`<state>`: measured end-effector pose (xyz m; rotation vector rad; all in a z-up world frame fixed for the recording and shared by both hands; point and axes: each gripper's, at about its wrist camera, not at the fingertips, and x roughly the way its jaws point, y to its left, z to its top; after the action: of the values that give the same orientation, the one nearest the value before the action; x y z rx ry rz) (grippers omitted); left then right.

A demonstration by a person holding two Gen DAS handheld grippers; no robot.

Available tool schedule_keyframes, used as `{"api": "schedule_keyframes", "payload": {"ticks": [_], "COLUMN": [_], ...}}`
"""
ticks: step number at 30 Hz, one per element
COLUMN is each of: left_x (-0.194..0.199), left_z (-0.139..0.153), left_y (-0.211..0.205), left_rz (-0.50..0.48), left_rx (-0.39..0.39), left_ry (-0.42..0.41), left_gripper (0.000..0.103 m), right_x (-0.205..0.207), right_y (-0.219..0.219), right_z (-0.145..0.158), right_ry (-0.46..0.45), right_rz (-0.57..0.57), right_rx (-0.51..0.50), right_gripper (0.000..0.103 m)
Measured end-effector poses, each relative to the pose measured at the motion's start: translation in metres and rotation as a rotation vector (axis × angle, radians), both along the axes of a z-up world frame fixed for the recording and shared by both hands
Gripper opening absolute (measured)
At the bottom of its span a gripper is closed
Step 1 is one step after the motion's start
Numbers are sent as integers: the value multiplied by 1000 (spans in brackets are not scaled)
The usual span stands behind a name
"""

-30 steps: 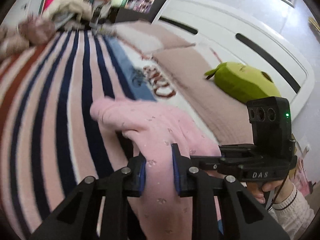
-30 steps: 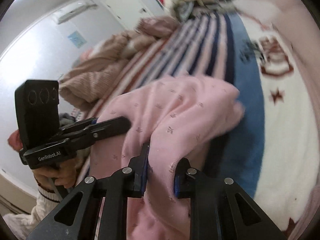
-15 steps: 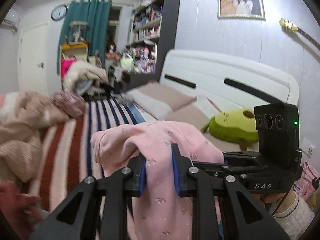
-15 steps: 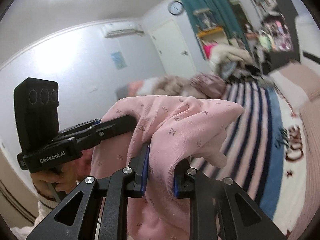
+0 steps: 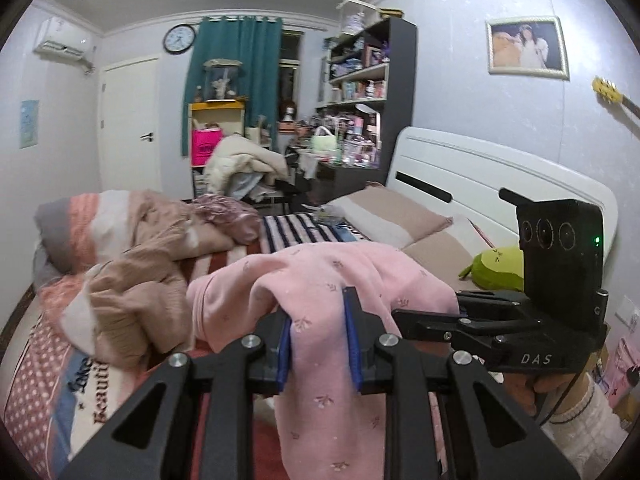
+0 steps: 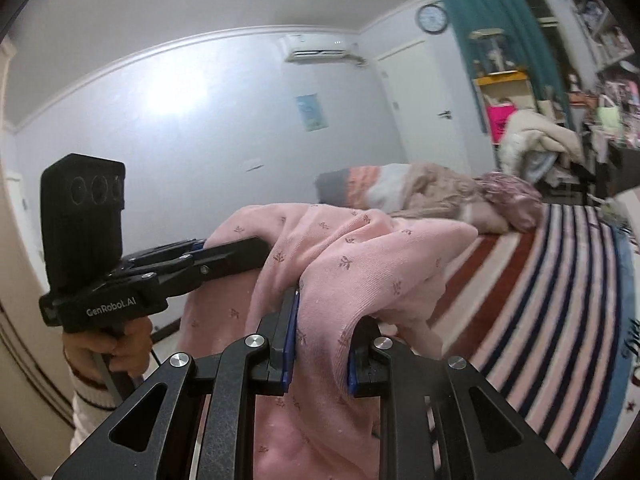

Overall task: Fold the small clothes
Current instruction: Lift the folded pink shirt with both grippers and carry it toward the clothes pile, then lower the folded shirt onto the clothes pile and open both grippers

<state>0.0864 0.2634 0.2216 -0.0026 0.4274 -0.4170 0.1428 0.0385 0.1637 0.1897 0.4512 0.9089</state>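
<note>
Left gripper [image 5: 319, 336] pinches pink garment [image 5: 320, 280]; right gripper [image 6: 318, 344] clamps the same garment beside it; cloth is held in the air between both, draping down over the striped bedspread [image 6: 560, 300]; rumpled beige blanket [image 5: 132, 264] beyond; teal curtain [image 5: 236, 72] at far wall.
</note>
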Motion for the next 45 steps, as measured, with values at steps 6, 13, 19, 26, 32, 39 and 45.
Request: {"api": "schedule_keyframes", "payload": {"ticks": [6, 13, 19, 26, 32, 39, 45], "left_x": [-13, 37, 70, 74, 70, 59, 49], "left_z": [-4, -72, -121, -141, -130, -111, -94], "left_y": [58, 131, 162, 172, 167, 160, 150], "left_rz": [61, 211, 250, 238, 260, 282, 285], "left_rx": [-11, -39, -62, -98, -81, -76, -56], "left_ry": [18, 170, 258, 271, 243, 189, 162], "left_gripper": [22, 28, 36, 41, 60, 83, 85], "right_x": [3, 46, 74, 78, 74, 73, 73], "right_y": [48, 117, 140, 147, 146, 132, 119], "right_z": [-4, -52, -88, -101, -91, -78, -72], "right_ry": [11, 151, 263, 272, 213, 193, 183], "right_rz": [61, 81, 88, 104, 85, 48, 22], "right_rx": [-8, -102, -160, -196, -251, -270, -276], "right_gripper": [14, 14, 17, 23, 57, 63, 63]}}
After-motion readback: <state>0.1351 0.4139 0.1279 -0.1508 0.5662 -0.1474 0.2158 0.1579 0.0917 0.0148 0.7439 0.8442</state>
